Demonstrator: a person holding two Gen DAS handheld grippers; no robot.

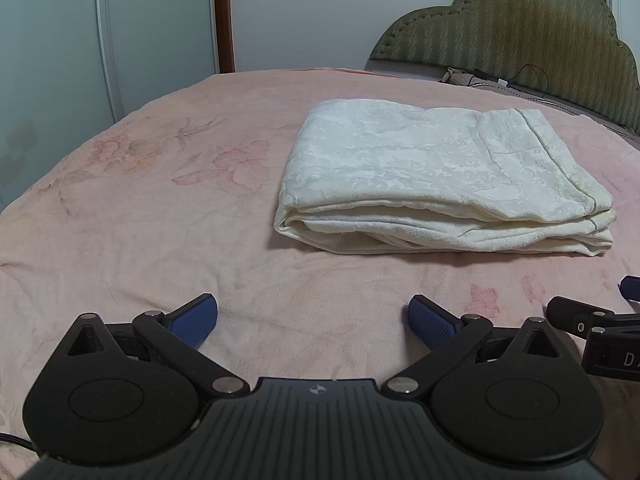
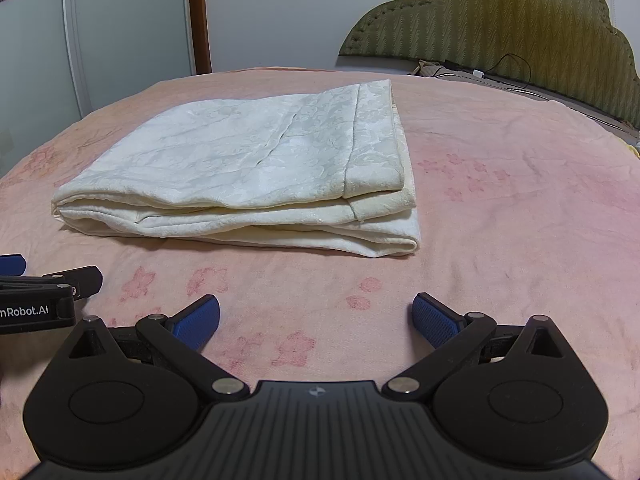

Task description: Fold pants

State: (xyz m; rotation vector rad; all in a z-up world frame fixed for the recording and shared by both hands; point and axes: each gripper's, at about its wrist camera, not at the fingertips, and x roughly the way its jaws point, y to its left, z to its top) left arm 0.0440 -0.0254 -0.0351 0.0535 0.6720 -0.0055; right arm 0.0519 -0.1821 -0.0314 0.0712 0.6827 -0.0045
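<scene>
Left gripper (image 1: 313, 320) low over the near part of the bed, blue pads (image 1: 194, 320) spread wide, nothing between them. Right gripper (image 2: 316, 319) just beside it on the right, likewise splayed and empty, blue pads (image 2: 436, 320) well apart. Each tool partly visible at the edge of the other's view.

Cream pants (image 1: 436, 176) folded into a thick, layered rectangle, lying flat on the pink floral bedspread (image 1: 140, 220), ahead of both grippers and apart from them. Seen from the left wrist: far and to the right, stacked fold edges facing near. Seen from the right wrist: the same pants (image 2: 248, 168) far and to the left, hemmed band along the right side, layers showing at the near edge.

Olive quilted headboard (image 2: 500, 20) at the far right, with a dark cable (image 2: 516, 68) trailing along its base. White wardrobe doors (image 1: 60, 40) with flower decals at the far left, beside a brown wooden post (image 1: 223, 16).
</scene>
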